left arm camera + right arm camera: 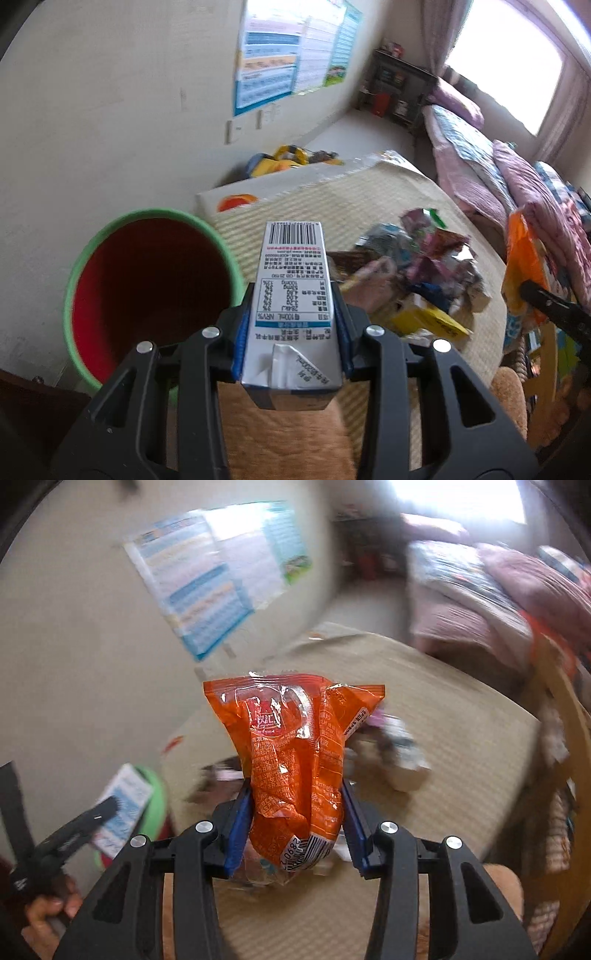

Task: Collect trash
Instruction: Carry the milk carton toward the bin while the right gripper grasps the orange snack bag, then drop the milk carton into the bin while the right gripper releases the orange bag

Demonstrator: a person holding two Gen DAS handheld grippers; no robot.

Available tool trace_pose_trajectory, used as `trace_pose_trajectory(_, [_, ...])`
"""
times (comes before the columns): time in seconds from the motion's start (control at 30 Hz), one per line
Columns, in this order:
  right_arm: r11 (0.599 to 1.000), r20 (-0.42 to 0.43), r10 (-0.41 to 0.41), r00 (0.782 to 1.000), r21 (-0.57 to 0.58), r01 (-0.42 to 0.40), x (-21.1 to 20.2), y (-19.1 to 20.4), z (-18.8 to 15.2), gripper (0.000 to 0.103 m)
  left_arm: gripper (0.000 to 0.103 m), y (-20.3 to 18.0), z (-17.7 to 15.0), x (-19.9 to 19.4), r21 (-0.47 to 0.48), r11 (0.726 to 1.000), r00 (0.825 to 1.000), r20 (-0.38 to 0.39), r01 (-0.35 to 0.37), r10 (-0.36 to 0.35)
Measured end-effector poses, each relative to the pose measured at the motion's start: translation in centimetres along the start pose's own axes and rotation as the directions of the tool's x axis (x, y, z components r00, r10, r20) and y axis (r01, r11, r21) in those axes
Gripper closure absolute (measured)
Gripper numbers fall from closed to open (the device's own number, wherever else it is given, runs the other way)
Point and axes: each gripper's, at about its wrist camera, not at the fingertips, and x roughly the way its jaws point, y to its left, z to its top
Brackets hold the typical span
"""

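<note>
Left gripper [291, 325] clamped on a small milk carton [291, 306], blue pads pressing both long sides, carton sticking forward with barcode end away from the camera and folded silver end toward it. Just left of and below the carton, a bin [147, 291] with green rim and red inside, mouth open, appears empty as far as can be seen; carton not over the mouth, it sits beside the rim in view. Ahead and to the right of the left gripper, a heap of mixed wrappers [417, 266] on a beige ribbed mat [332, 199], with a yellow flat packet [428, 321] at the near edge of the heap. White box [280, 184] past the mat, wall poster [291, 51] above, bed with pink bedding [487, 166] far right. Right gripper [295, 816] closed on a crumpled orange snack wrapper [291, 753], narrow gap, pads pinching its lower part, top flaring up above the fingers, barcode at the bottom end; wrapper lifted clear of the mat. Right view is motion-blurred. Beyond the orange wrapper, remaining trash lies blurred on the mat [461, 746]. Low left of the right gripper, the carton [125, 805] in the other gripper beside the green bin rim [159, 794], and a hand [48, 915] at the lower left edge on a black handle.
</note>
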Motion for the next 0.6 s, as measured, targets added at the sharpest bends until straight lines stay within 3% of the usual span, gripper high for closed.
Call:
trace_pose_trajectory(0.27, [0.977, -0.117, 0.163, 0.980, -0.123, -0.177, 4.7, 9.8, 0.3, 0.059, 0.067, 7.1, -0.5, -0.4, -0.103, 0.983, 0.988, 0.004, -0.153, 0.154])
trace_pose_trajectory(0.6, [0.920, -0.316, 0.297, 0.901, -0.157, -0.359, 11.3, 19.1, -0.7, 0.055, 0.067, 15.1, -2.4, -0.3, -0.244, 0.938, 0.970, -0.054, -0.244, 0.238])
